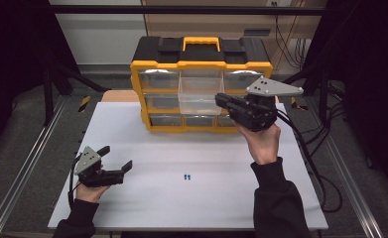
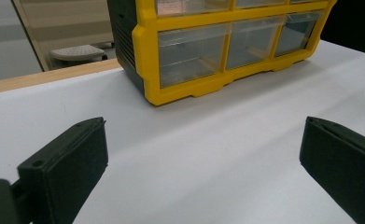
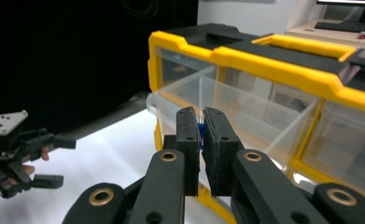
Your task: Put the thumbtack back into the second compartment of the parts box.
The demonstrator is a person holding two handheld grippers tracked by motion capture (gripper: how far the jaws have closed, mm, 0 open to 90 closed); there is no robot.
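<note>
A yellow and black drawer organizer (image 1: 201, 62) stands at the back of the white table (image 1: 191, 198). Its clear top middle drawer (image 1: 197, 96) is pulled out. My right gripper (image 1: 219, 100) is raised beside that drawer's front right corner. In the right gripper view its jaws (image 3: 200, 119) are shut on a small blue piece (image 3: 200, 134), just in front of the open drawer (image 3: 245, 112). Two small blue pieces (image 1: 185, 176) lie on the table near the front middle. My left gripper (image 1: 116, 157) rests low at the front left, open and holding nothing (image 2: 203, 140).
The organizer's other clear drawers (image 2: 192, 53) are closed. A wooden board (image 1: 116, 95) lies behind the table at the left. Cables (image 1: 320, 168) trail from the right gripper over the table's right edge. Metal rails (image 1: 28, 163) run along both sides.
</note>
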